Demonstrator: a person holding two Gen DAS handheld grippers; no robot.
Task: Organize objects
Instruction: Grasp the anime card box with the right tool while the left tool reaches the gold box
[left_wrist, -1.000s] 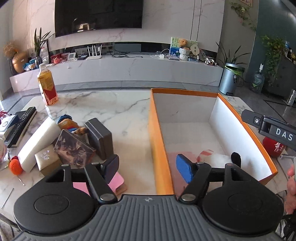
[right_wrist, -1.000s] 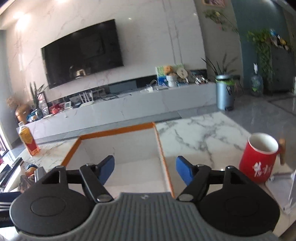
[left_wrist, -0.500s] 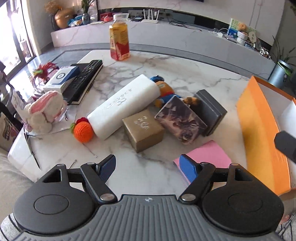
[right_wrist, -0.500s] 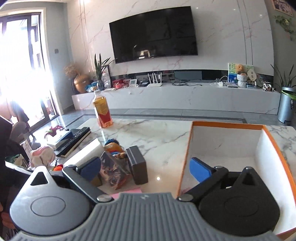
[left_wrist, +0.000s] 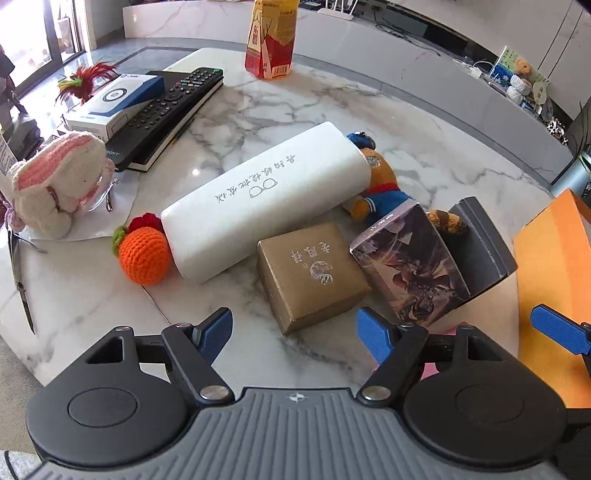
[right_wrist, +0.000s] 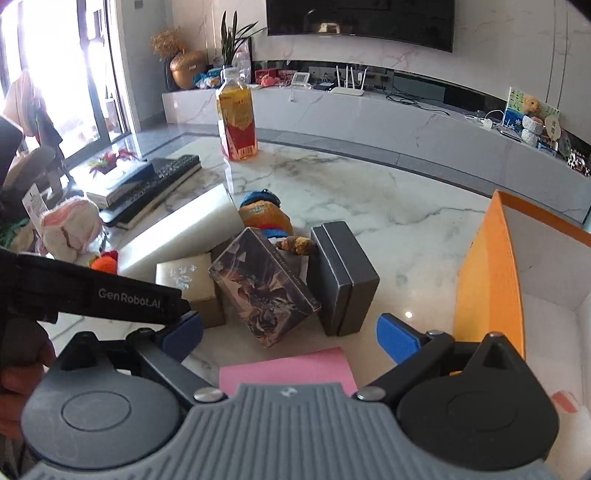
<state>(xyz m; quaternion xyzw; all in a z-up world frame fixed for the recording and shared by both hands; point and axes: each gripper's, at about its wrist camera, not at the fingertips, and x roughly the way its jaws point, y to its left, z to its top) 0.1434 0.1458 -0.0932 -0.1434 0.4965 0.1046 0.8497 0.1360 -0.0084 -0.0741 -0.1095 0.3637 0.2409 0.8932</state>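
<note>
My left gripper (left_wrist: 295, 330) is open and empty, just in front of a gold box (left_wrist: 312, 277). Beside that lie a white glasses case (left_wrist: 266, 199), a crocheted orange (left_wrist: 144, 254), a picture box (left_wrist: 410, 267), a dark grey box (left_wrist: 480, 240) and a plush toy (left_wrist: 380, 184). My right gripper (right_wrist: 290, 334) is open and empty, above a pink notepad (right_wrist: 291, 367), facing the picture box (right_wrist: 264, 291) and dark grey box (right_wrist: 343, 277). The orange-walled storage box (right_wrist: 487, 280) stands to the right.
A drink bottle (left_wrist: 271, 40) stands at the far side. A remote (left_wrist: 166, 110), a blue-white box (left_wrist: 114, 99) and a crocheted rabbit (left_wrist: 55, 181) lie at the left. Scissors (left_wrist: 22, 284) lie near the left table edge. The left gripper's body (right_wrist: 92, 295) crosses the right wrist view.
Both grippers have swung left, away from the orange box and toward the pile of objects. The left gripper has come closer to the gold box. Both stay open.
</note>
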